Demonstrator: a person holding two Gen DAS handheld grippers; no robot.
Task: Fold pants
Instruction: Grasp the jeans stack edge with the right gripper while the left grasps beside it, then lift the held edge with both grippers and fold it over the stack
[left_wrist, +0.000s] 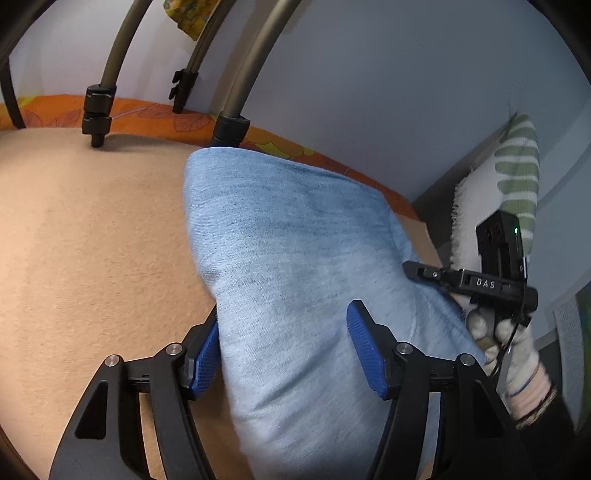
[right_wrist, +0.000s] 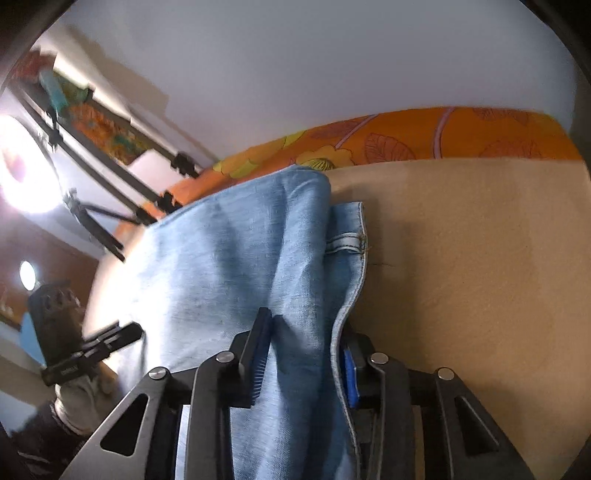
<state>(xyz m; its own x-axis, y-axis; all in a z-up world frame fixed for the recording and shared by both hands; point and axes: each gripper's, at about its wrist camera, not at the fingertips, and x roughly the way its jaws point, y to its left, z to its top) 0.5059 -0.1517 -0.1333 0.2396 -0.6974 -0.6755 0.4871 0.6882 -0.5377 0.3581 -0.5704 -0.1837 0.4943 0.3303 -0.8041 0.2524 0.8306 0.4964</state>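
The light blue denim pants lie folded in a thick stack on the beige bed surface. My left gripper straddles the near end of the stack, its blue pads wide apart with the cloth between them, not pinched. In the right wrist view the pants show a waistband edge with a belt loop. My right gripper has its pads on either side of a fold of the denim, close on it. The right gripper body shows at the stack's right edge.
An orange floral sheet runs along the far edge of the bed against a pale wall. Tripod legs stand on the bed at the back. A white and green pillow leans at the right. The left gripper's hand is at the left.
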